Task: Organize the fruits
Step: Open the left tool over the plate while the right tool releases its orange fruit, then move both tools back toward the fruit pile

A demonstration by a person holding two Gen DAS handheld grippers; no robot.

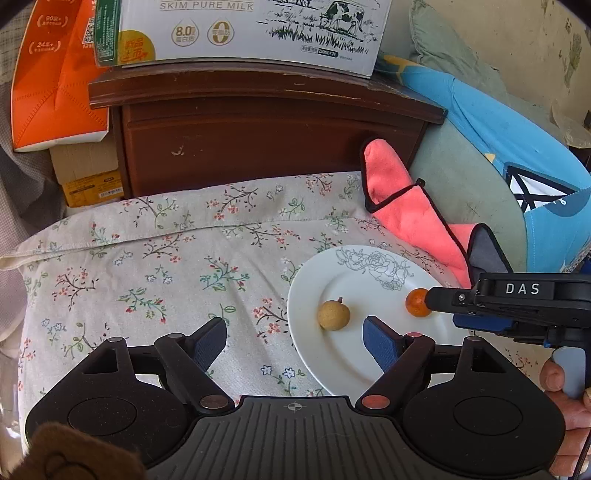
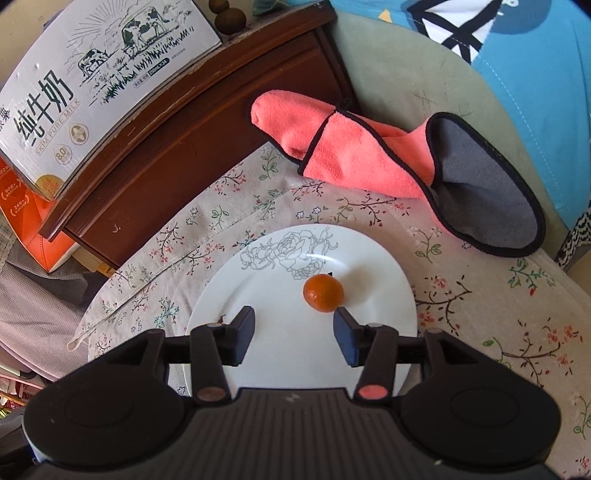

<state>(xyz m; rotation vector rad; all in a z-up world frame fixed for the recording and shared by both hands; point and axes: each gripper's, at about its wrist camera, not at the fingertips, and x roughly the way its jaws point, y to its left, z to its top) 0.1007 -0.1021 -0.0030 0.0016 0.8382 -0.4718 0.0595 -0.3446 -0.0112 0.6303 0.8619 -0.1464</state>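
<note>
A white plate [image 1: 354, 269] with a drawn rose lies on a floral cloth [image 1: 147, 258]. A tan longan [image 1: 333, 314] and a small orange fruit [image 1: 417, 302] sit on the plate, apart from each other. My left gripper [image 1: 294, 330] is open with nothing between its fingers, and the longan lies just beyond its right fingertip. My right gripper [image 2: 294, 318] is open over the plate [image 2: 373, 258]. The orange fruit [image 2: 323, 292] rests on the plate just past its right finger, not gripped. In the left wrist view the right gripper's fingers [image 1: 443, 297] reach in from the right beside the orange.
A pink cloth with a grey lining [image 2: 351, 147] lies behind the plate. A dark wooden nightstand [image 1: 258, 140] stands at the back with a milk carton box [image 1: 240, 29] on top. An orange box [image 1: 55, 81] is at the left, a blue garment [image 1: 517, 147] at the right. A hand [image 1: 565, 398] holds the right gripper.
</note>
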